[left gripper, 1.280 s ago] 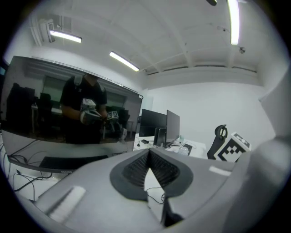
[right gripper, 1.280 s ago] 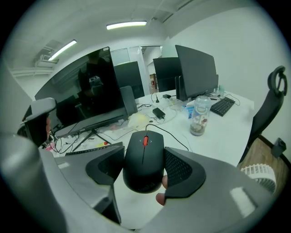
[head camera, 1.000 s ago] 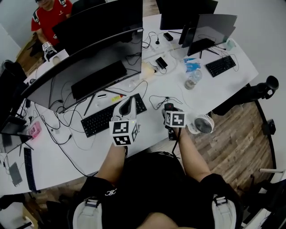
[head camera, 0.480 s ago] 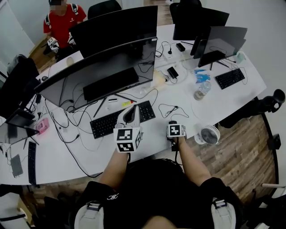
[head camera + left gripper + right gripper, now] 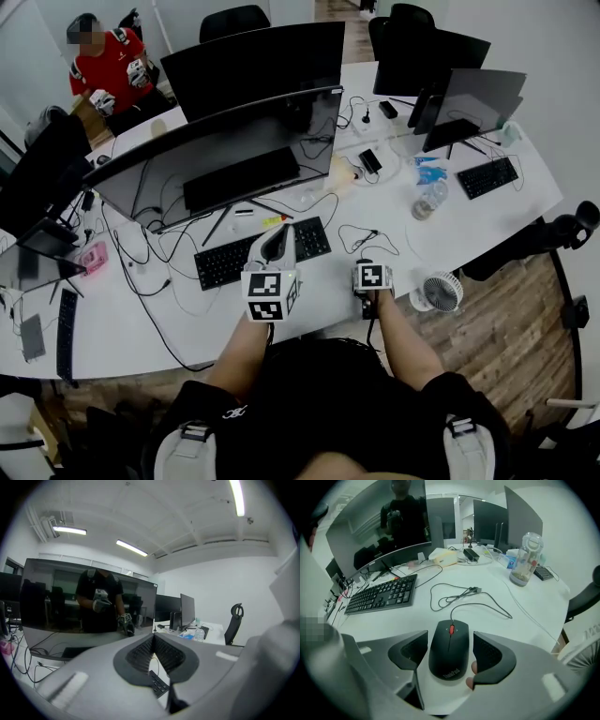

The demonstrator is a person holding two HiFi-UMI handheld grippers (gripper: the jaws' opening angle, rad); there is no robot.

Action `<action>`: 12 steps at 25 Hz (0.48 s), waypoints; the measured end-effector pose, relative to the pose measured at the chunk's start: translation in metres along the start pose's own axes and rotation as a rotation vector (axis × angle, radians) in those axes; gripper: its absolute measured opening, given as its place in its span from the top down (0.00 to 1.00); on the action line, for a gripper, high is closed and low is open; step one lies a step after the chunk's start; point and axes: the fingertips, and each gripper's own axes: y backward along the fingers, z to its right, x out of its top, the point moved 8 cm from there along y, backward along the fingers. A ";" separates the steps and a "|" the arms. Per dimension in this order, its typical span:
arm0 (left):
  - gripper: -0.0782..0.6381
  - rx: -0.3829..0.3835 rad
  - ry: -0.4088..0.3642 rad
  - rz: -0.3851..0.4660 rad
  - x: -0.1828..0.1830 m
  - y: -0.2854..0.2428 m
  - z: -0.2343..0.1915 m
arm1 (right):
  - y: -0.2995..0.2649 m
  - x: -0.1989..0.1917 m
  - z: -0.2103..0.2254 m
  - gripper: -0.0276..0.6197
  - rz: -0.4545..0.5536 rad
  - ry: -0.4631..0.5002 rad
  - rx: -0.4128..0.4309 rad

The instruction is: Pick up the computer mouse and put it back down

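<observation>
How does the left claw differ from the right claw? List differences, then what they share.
The left claw has its jaws together with nothing between them; the right claw has them apart, either side of the black mouse on the desk. The left claw is held up above the keyboard; the right claw sits low at the desk. Both have grey jaws with dark ribbed pads.
</observation>
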 end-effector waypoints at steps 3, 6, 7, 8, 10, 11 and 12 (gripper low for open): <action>0.82 -0.004 -0.002 0.001 0.000 -0.002 0.003 | 0.023 0.010 0.009 0.52 0.066 0.007 -0.066; 0.82 -0.014 -0.003 0.003 0.001 -0.003 0.007 | 0.068 0.039 0.005 0.54 0.265 -0.001 -0.024; 0.82 -0.018 -0.003 0.004 0.001 -0.004 0.008 | 0.086 0.051 0.003 0.64 0.362 -0.003 -0.008; 0.82 -0.022 -0.003 0.006 0.002 -0.005 0.010 | 0.105 0.064 0.001 0.74 0.464 0.001 -0.005; 0.82 -0.029 -0.005 0.014 0.005 -0.005 0.012 | 0.147 0.089 -0.003 0.94 0.668 0.014 -0.016; 0.82 -0.032 -0.008 0.021 0.006 -0.005 0.013 | 0.168 0.101 -0.006 0.95 0.762 0.021 -0.014; 0.82 -0.035 -0.010 0.028 0.008 -0.005 0.014 | 0.188 0.111 -0.010 0.95 0.847 0.029 -0.008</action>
